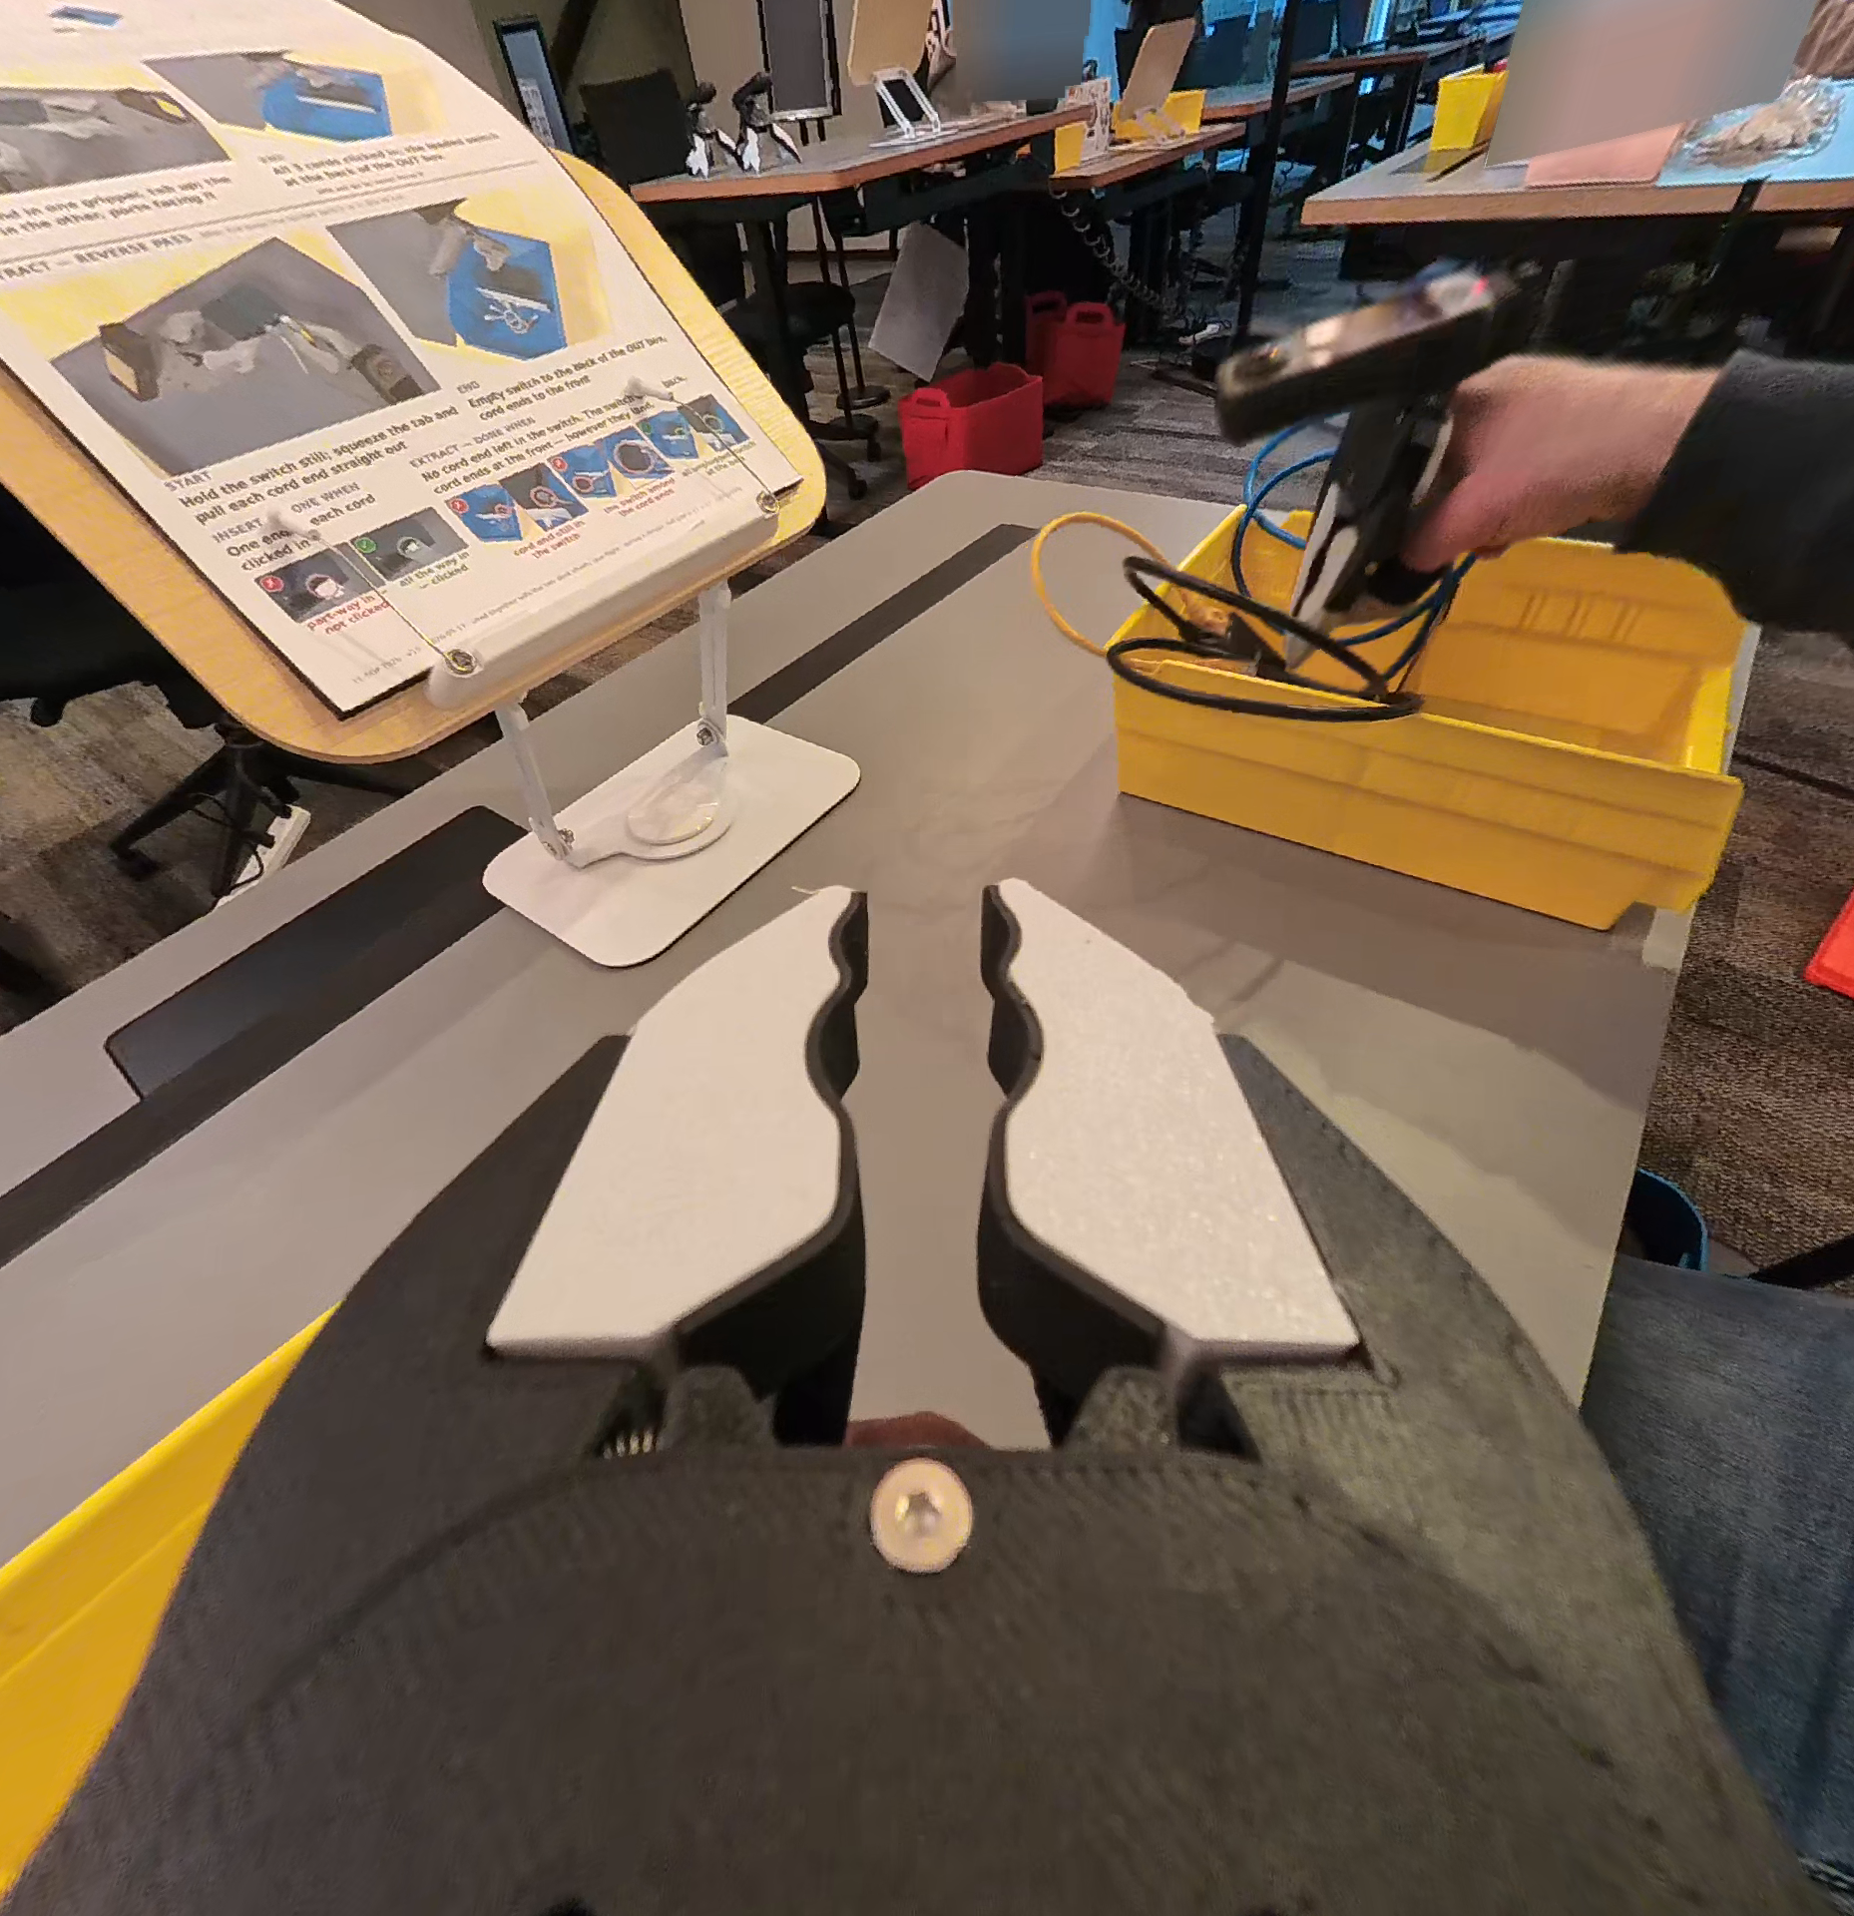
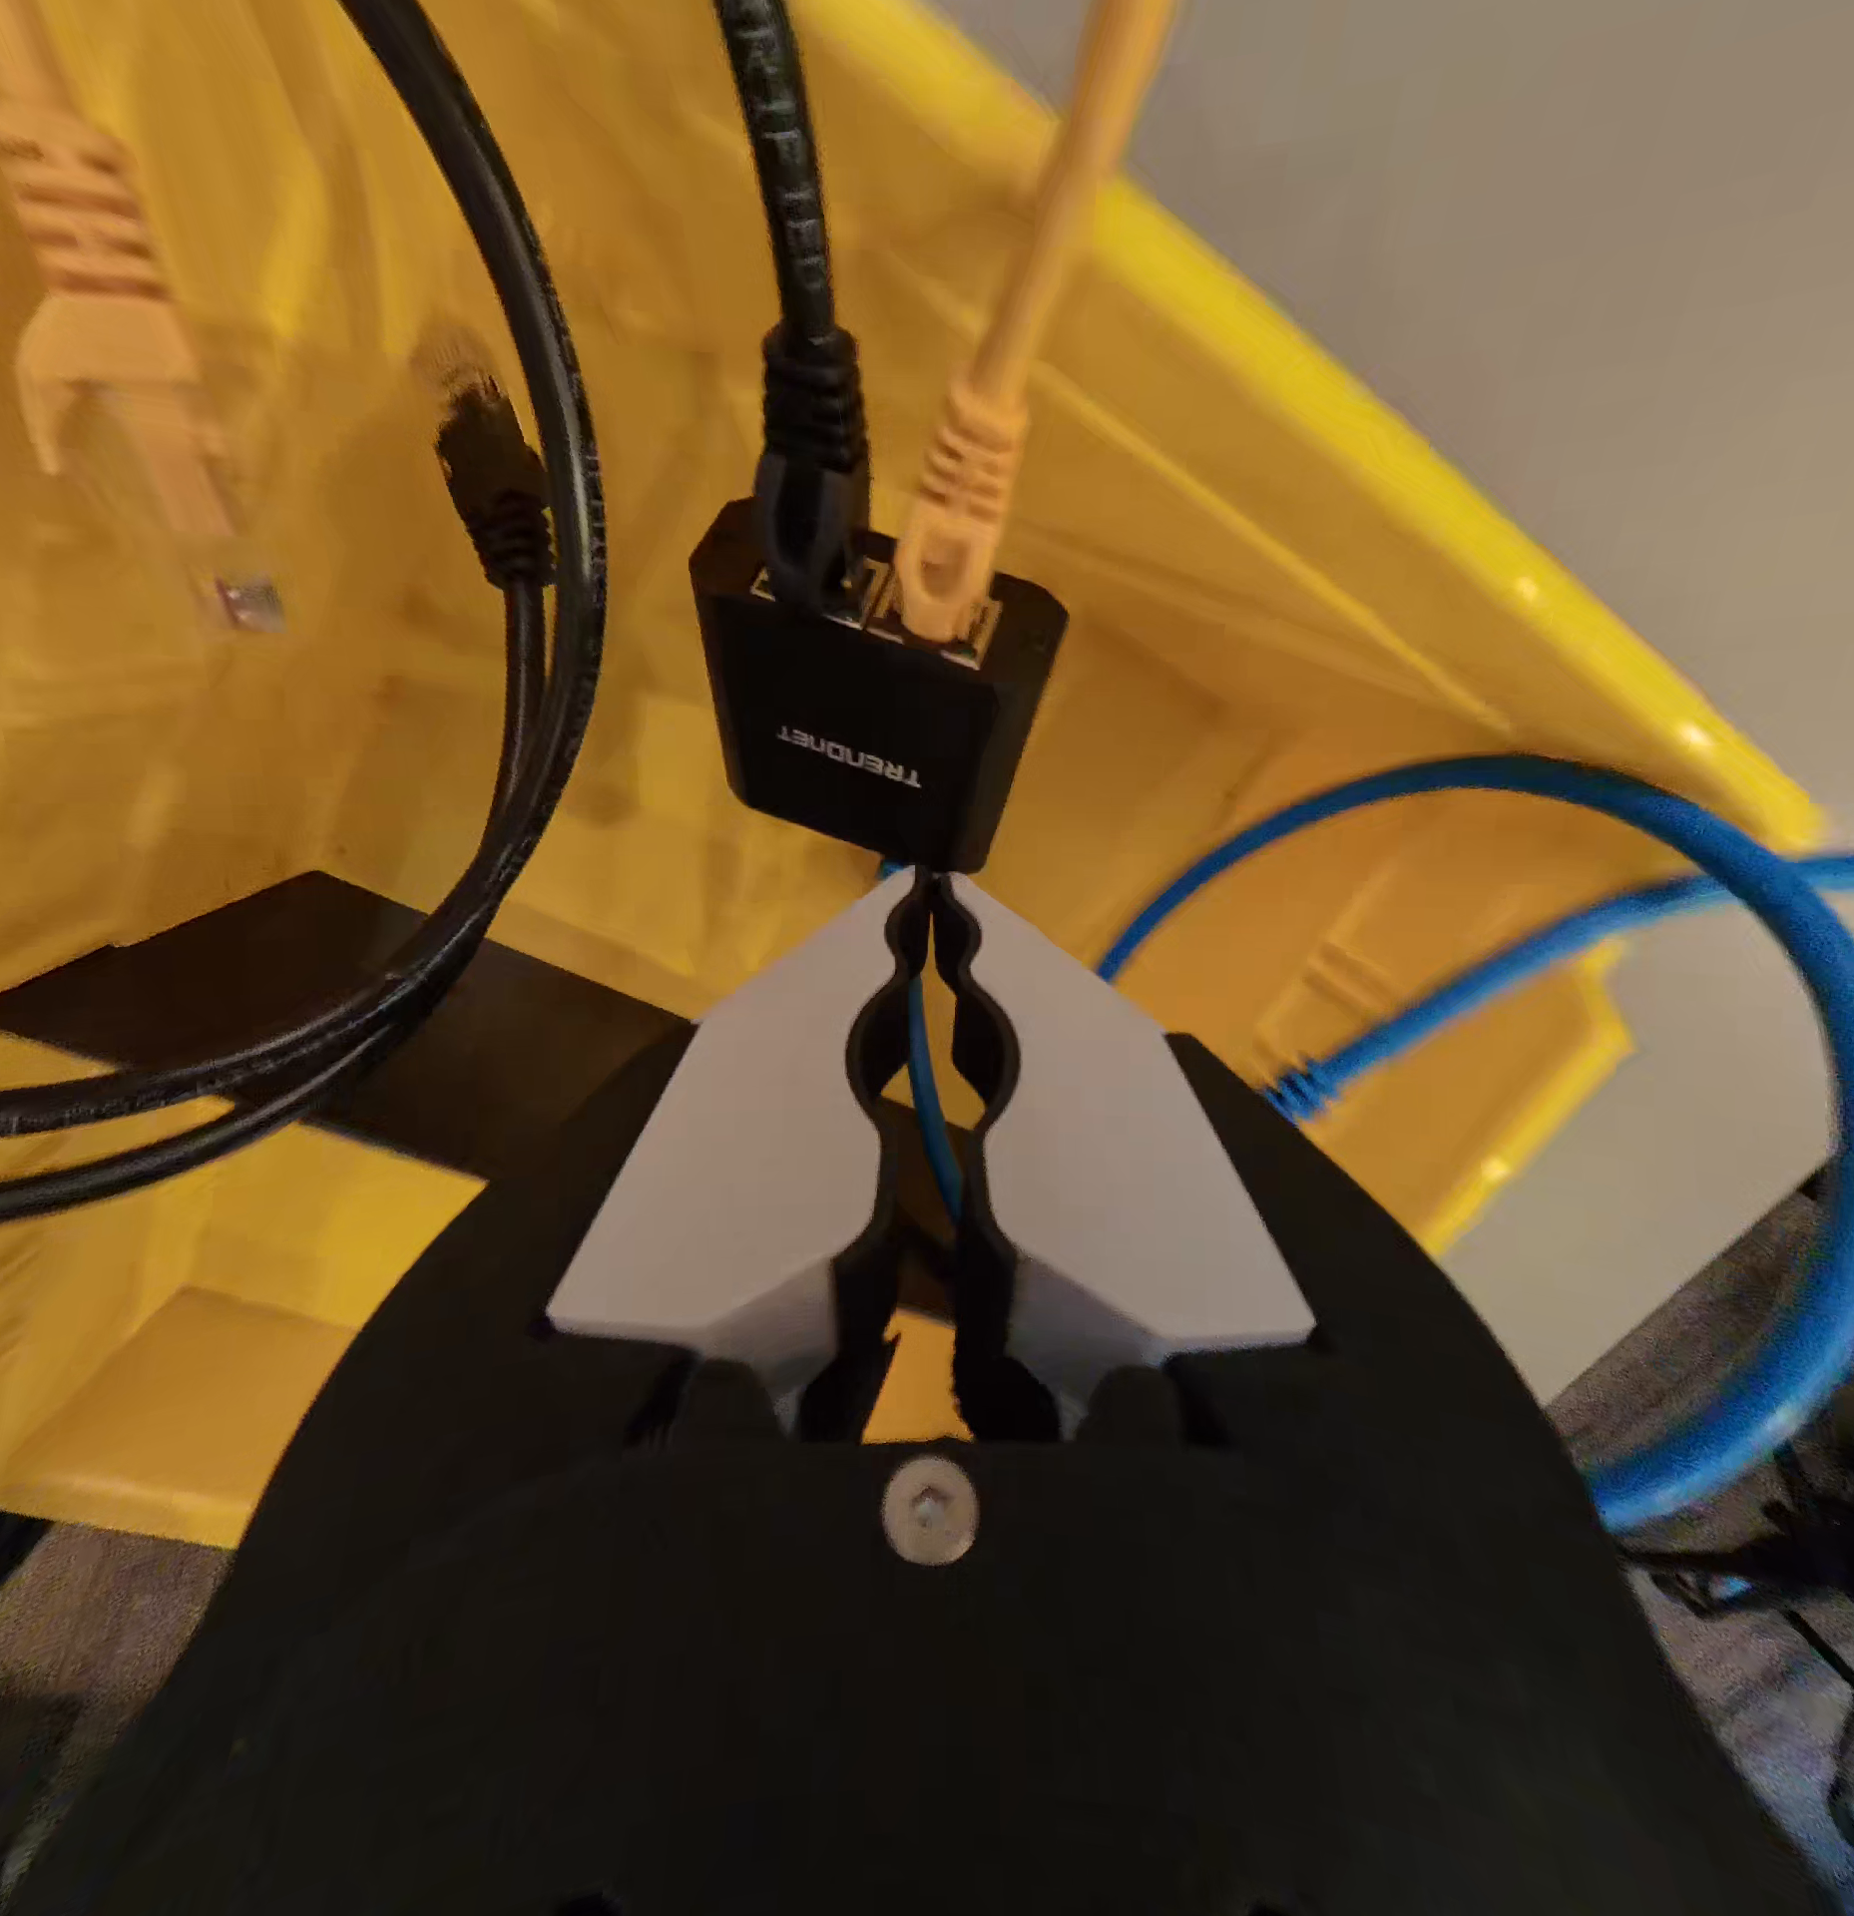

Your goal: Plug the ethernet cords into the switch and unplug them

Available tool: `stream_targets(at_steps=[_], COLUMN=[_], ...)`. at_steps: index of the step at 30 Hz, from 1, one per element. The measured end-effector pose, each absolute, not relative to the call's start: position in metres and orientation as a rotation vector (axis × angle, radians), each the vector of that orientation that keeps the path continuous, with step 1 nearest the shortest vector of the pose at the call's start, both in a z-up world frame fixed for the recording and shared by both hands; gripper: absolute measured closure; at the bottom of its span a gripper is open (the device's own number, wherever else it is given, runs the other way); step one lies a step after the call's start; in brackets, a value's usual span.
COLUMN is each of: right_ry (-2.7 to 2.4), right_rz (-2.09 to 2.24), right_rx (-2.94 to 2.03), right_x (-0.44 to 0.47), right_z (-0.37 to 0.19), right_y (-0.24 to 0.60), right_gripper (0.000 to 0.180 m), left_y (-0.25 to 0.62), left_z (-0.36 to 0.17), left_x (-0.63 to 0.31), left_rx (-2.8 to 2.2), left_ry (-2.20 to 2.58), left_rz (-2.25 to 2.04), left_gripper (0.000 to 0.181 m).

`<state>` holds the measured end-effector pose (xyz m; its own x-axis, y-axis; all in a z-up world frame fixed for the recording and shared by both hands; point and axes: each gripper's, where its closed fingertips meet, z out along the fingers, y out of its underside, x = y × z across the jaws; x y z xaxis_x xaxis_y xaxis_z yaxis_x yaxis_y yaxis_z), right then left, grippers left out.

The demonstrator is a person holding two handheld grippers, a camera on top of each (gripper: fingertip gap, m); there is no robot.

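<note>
In the right wrist view my right gripper (image 2: 928,879) is shut on the near edge of a small black switch (image 2: 871,726) and holds it inside a yellow bin (image 2: 1317,539). A black cord (image 2: 809,456) and a yellow cord (image 2: 964,487) are plugged into the switch side by side. A blue cord (image 2: 1524,788) loops to the right and runs behind the fingers. A loose black plug (image 2: 487,487) and a blurred loose yellow plug (image 2: 104,311) hang at the left. My left gripper (image 1: 923,902) is open and empty over the grey table (image 1: 1006,726). The right gripper (image 1: 1306,643) shows there in the bin (image 1: 1420,809), cords dangling.
A tilted instruction sheet on a white stand (image 1: 384,363) occupies the table's back left. A second yellow bin (image 1: 73,1555) shows at the lower left edge. A person's hand and dark sleeve (image 1: 1586,467) hold the right gripper. Desks and red bins stand beyond the table. The gap from one gripper's tips to the other's is roughly 45 centimetres.
</note>
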<state>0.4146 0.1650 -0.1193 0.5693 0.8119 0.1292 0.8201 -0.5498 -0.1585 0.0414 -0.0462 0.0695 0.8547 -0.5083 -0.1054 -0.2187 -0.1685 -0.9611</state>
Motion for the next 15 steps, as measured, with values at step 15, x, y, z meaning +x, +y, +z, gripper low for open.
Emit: stream_targets(at_steps=[15], right_ry=[-1.422], right_rz=[-0.234], right_rx=[-2.553], right_x=[0.432], right_z=[-0.06], right_y=[0.142], right_gripper=[0.158], left_y=[-0.045], left_z=[0.072], left_x=[0.03], left_rx=[-1.757], left_ry=[0.556], left_rz=[-0.245], left_gripper=[0.16])
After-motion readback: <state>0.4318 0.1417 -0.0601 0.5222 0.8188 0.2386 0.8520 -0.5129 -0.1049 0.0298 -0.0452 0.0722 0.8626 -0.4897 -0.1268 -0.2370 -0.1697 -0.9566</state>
